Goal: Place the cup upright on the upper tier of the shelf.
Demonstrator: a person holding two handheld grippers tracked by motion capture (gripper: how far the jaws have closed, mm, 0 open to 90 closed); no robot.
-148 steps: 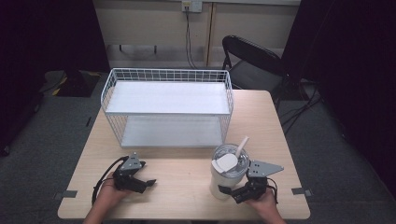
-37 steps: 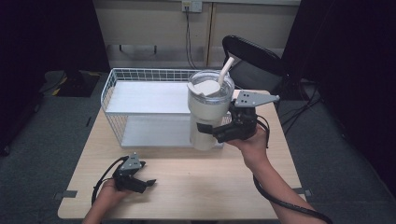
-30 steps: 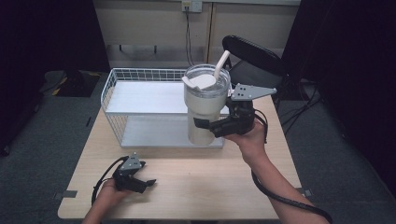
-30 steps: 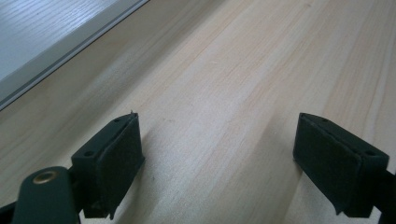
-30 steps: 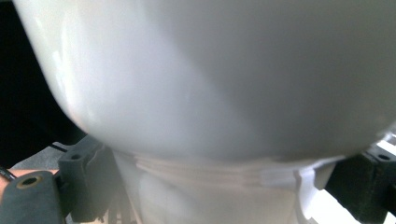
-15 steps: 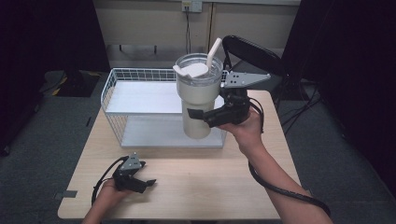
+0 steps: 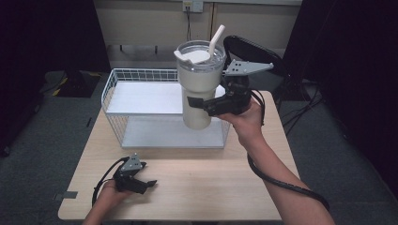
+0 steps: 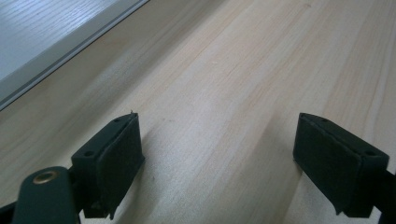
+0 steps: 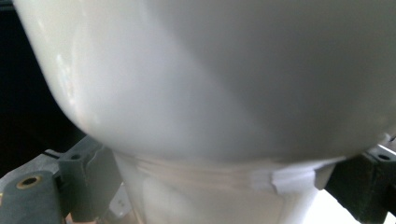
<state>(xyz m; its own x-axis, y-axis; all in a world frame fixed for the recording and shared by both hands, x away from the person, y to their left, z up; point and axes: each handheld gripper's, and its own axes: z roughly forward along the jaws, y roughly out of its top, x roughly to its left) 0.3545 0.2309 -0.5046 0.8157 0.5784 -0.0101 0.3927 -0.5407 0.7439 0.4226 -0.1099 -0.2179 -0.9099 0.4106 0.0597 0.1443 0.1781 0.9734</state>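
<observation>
Above the light wooden counter (image 7: 206, 183), the right gripper (image 7: 206, 104) holds a tall cream-white tumbler (image 7: 199, 86) with a clear lid and a white straw (image 7: 216, 38) up in the air, upright, over the front edge of the white wire basket (image 7: 141, 93). Its jaws are clenched on the narrower lower part of the tumbler; in the right gripper view the pale tumbler wall (image 9: 210, 79) bulges above the two dark pads, which press its base from either side. Near the counter's front left corner, the left gripper (image 7: 143, 185) rests low on the wood in the person's left hand (image 7: 110, 194), well apart from the basket. Its jaws stand released, wide apart, with bare wood (image 8: 219, 116) between them.
</observation>
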